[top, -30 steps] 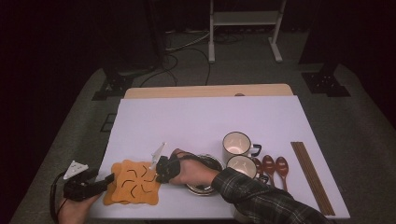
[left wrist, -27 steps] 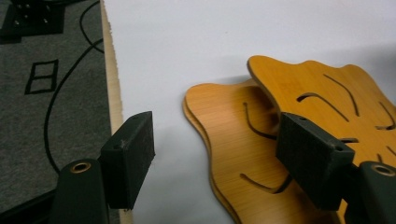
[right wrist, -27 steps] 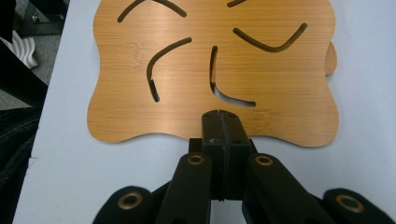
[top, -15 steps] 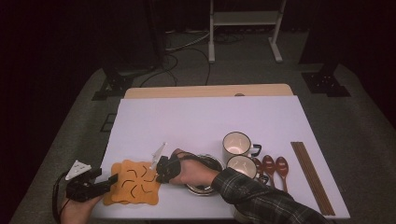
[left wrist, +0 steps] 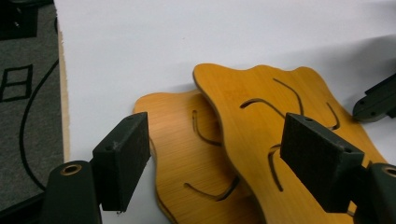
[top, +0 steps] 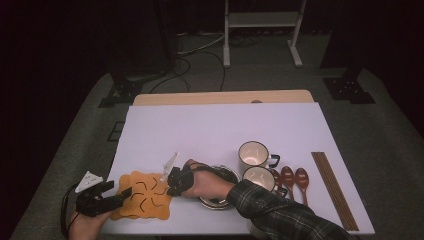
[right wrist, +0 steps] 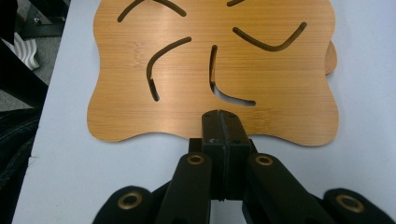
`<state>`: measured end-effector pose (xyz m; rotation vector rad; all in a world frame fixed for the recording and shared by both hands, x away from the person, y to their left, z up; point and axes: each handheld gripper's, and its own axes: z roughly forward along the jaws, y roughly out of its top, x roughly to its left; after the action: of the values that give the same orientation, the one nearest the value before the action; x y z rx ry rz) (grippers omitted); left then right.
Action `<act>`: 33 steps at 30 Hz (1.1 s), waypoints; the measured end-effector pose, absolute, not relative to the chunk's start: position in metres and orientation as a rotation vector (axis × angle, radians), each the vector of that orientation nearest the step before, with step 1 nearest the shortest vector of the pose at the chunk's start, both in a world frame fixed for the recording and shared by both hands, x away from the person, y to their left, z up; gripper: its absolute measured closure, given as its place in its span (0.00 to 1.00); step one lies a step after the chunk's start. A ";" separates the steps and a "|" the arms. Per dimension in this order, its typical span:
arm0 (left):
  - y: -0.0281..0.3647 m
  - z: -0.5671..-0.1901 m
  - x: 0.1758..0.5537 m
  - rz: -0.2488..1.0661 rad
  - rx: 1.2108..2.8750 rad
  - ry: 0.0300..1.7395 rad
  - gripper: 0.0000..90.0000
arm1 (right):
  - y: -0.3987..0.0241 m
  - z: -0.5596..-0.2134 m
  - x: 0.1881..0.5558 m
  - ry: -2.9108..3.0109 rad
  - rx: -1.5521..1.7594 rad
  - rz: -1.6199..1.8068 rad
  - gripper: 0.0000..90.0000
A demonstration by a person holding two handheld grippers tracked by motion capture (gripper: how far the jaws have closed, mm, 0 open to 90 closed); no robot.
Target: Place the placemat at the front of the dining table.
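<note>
Trivets: two flat orange bamboo trivets with wavy edges and curved slots, stacked a bit askew, top trivet (left wrist: 280,121) over bottom trivet (left wrist: 187,154), sitting by the near-left corner of the white table (top: 220,125).
Right gripper (right wrist: 223,122): jaws pressed together, tip down on the near edge of the top trivet. I can't tell whether it's pinching the edge or just pinning it flat.
Left gripper (left wrist: 224,163): jaws wide apart and they've just been opening a little more. They straddle the left side of the stack and the pads (left wrist: 123,158) aren't pressing on wood yet.
Step in hand: looks to me like splitting the pair, one hand steadying the top piece while the other lines up on the lower one (my guess anyway).
Next move: the left jaws probably need to drop level with the table and close on the exposed edge of the bottom trivet alone, then slide it out sideways.
Containers: two white enamel mugs (top: 252,154) near the middle of the near edge, both look empty inside. A metal bowl (top: 222,175) sits just under the right hand, contents hidden.
Extras: three brown wooden spoons (top: 290,177) and chopsticks (top: 332,187) toward the right edge, untouched.
</note>
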<state>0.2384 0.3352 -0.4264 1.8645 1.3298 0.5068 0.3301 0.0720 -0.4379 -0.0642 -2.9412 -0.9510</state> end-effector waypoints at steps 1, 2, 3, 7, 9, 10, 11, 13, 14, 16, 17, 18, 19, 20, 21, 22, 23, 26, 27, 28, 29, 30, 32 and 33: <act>0.334 -0.426 0.238 0.504 1.868 1.327 0.26 | 0.072 -0.438 0.330 -2.941 -0.064 -0.950 0.99; 0.333 -0.427 0.238 0.501 1.869 1.324 0.26 | 0.072 -0.438 0.330 -2.941 -0.063 -0.952 0.99; 0.333 -0.427 0.238 0.501 1.869 1.324 0.25 | 0.072 -0.438 0.330 -2.941 -0.063 -0.952 0.99; 0.329 -0.428 0.239 0.483 1.883 1.312 0.24 | 0.072 -0.438 0.330 -2.941 -0.065 -0.950 0.99; 0.325 -0.429 0.239 0.473 1.893 1.306 0.23 | 0.072 -0.438 0.330 -2.941 -0.065 -0.950 0.99; 0.324 -0.429 0.239 0.469 1.894 1.301 0.23 | 0.072 -0.438 0.330 -2.941 -0.066 -0.950 0.99; 0.322 -0.429 0.239 0.465 1.901 1.297 0.23 | 0.072 -0.438 0.330 -2.941 -0.065 -0.950 0.99; 0.320 -0.429 0.239 0.458 1.906 1.290 0.23 | 0.072 -0.438 0.330 -2.941 -0.064 -0.951 0.99; 0.319 -0.430 0.239 0.456 1.908 1.287 0.23 | 0.072 -0.438 0.330 -2.943 -0.064 -0.951 0.99; 0.317 -0.430 0.239 0.447 1.917 1.283 0.23 | 0.072 -0.438 0.330 -2.942 -0.064 -0.951 0.99; 0.316 -0.431 0.239 0.444 1.920 1.281 0.23 | 0.072 -0.438 0.330 -2.942 -0.064 -0.951 0.99; 0.316 -0.431 0.240 0.445 1.923 1.277 0.23 | 0.072 -0.438 0.330 -2.942 -0.063 -0.951 0.99; 0.315 -0.432 0.240 0.441 1.924 1.277 0.23 | 0.072 -0.438 0.330 -2.942 -0.064 -0.951 0.99; 0.315 -0.432 0.240 0.437 1.926 1.276 0.23 | 0.072 -0.438 0.330 -2.941 -0.066 -0.950 0.99; 0.314 -0.432 0.240 0.435 1.929 1.276 0.23 | 0.072 -0.438 0.330 -2.942 -0.064 -0.950 0.99; 0.314 -0.433 0.241 0.435 1.932 1.274 0.23 | 0.072 -0.438 0.330 -2.942 -0.064 -0.950 0.99; 0.313 -0.433 0.241 0.432 1.932 1.273 0.23 | 0.072 -0.438 0.330 -2.942 -0.065 -0.949 0.99; 0.312 -0.434 0.242 0.422 1.940 1.272 0.22 | 0.072 -0.438 0.330 -2.941 -0.066 -0.949 0.99; 0.312 -0.435 0.242 0.419 1.945 1.271 0.22 | 0.072 -0.438 0.330 -2.941 -0.066 -0.949 0.99; 0.312 -0.436 0.242 0.415 1.945 1.273 0.22 | 0.072 -0.438 0.330 -2.941 -0.066 -0.949 0.99; 0.311 -0.436 0.242 0.412 1.945 1.275 0.22 | 0.072 -0.438 0.330 -2.941 -0.066 -0.948 0.99; 0.311 -0.436 0.243 0.413 1.951 1.272 0.22 | 0.072 -0.438 0.330 -2.941 -0.066 -0.949 0.99; 0.310 -0.437 0.243 0.407 1.951 1.268 0.22 | 0.072 -0.438 0.330 -2.941 -0.064 -0.948 0.99; 0.309 -0.437 0.243 0.403 1.955 1.270 0.22 | 0.072 -0.438 0.330 -2.941 -0.065 -0.947 0.99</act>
<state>0.2434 0.3089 -0.4374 1.9551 1.2695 0.4032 0.3304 0.0722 -0.4377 -0.0650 -2.9409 -0.9473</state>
